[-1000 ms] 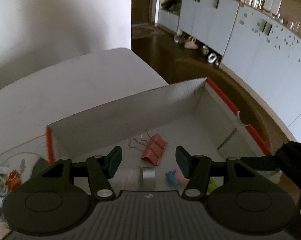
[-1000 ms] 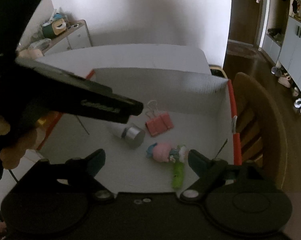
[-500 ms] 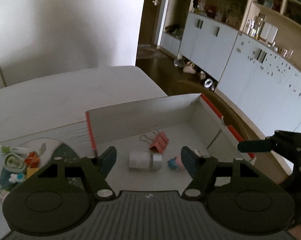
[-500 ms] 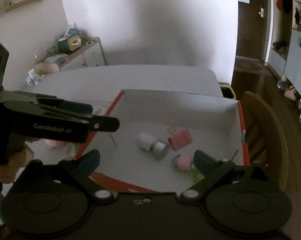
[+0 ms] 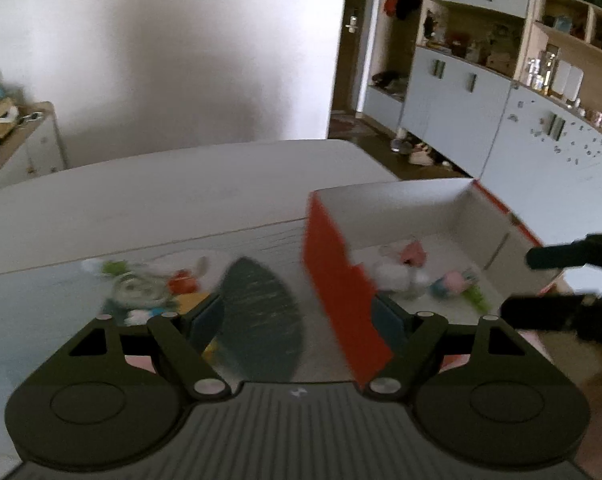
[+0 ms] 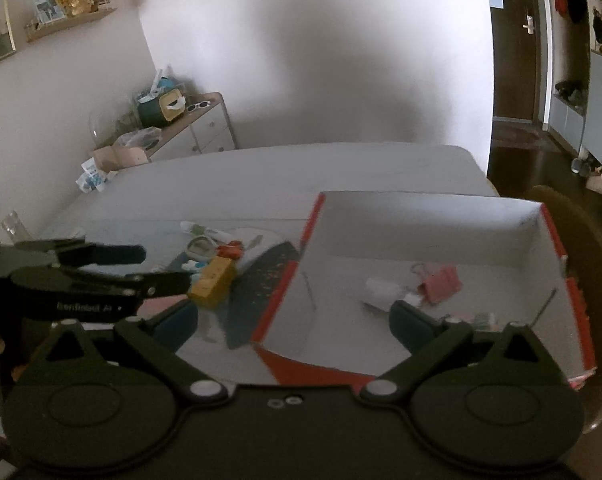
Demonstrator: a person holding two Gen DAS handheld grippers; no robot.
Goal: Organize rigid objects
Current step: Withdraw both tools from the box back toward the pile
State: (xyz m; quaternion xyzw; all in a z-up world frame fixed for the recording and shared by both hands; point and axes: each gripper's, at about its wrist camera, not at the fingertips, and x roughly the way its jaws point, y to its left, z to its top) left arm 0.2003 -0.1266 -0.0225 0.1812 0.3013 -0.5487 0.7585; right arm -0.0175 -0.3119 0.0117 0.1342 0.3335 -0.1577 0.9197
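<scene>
A red and white box [image 6: 441, 236] stands on the table and holds a white roll with a silver end [image 6: 381, 290], a pink binder clip [image 6: 441, 280] and a small pink toy [image 5: 453, 280]. The box also shows in the left wrist view [image 5: 341, 264]. Left of the box lies a pile of small items, among them a yellow block [image 6: 213, 280], a red piece [image 6: 231, 250] and a round tin [image 6: 201, 246]. My left gripper [image 5: 297, 320] is open and empty above the box's left wall. My right gripper [image 6: 293, 324] is open and empty near the box's front corner.
A dark leaf-shaped mat [image 6: 257, 288] lies between the pile and the box. A wooden chair [image 6: 581, 240] stands right of the box. A sideboard with clutter [image 6: 173, 120] stands by the far wall. Cupboards [image 5: 501, 120] line the right side.
Both grippers have pulled back and swung left, away from over the box. The pile of small items left of the box has come into view. The items in the box lie as before.
</scene>
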